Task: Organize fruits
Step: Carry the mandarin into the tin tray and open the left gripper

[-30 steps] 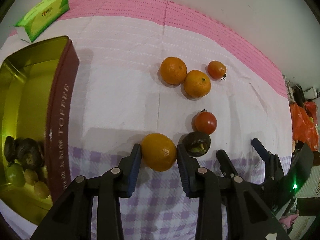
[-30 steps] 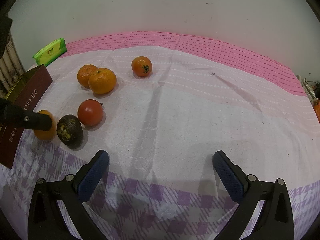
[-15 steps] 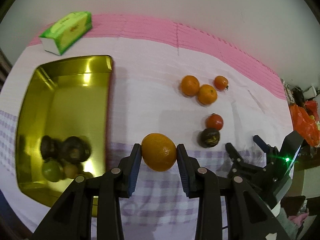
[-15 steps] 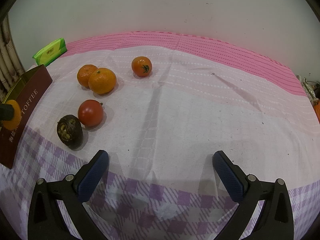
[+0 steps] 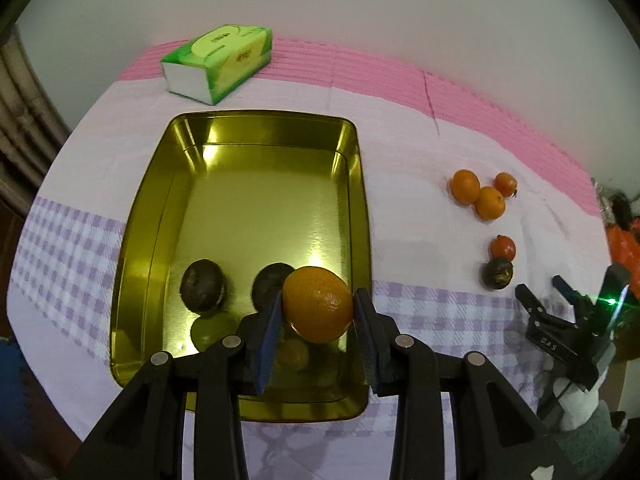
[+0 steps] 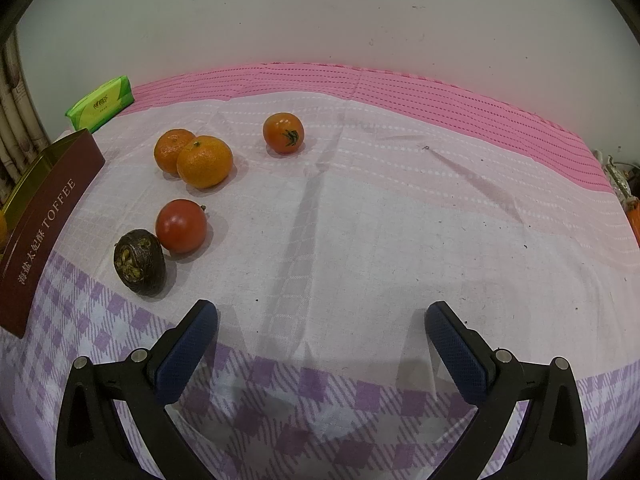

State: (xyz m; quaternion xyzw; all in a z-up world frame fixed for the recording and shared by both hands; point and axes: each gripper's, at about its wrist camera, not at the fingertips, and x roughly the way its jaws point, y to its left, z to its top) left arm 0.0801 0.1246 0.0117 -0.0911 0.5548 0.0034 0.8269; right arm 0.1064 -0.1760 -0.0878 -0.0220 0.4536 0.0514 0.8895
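Carrying an orange (image 5: 318, 304) clamped between its jaws, our left gripper (image 5: 316, 320) hangs above the near right corner of the gold tin (image 5: 160, 208), where two dark fruits (image 5: 202, 290) and some greenish ones already lie. We judge that a release from this height could bruise the fruit beneath, or bounce the orange off the rim.

Right wrist view: our right gripper (image 6: 320, 336) hovers over the tablecloth (image 6: 380, 220), jaws wide apart and empty. Two oranges (image 6: 204, 162), two tomatoes (image 6: 181, 226) and a dark fruit (image 6: 139, 262) await collection.
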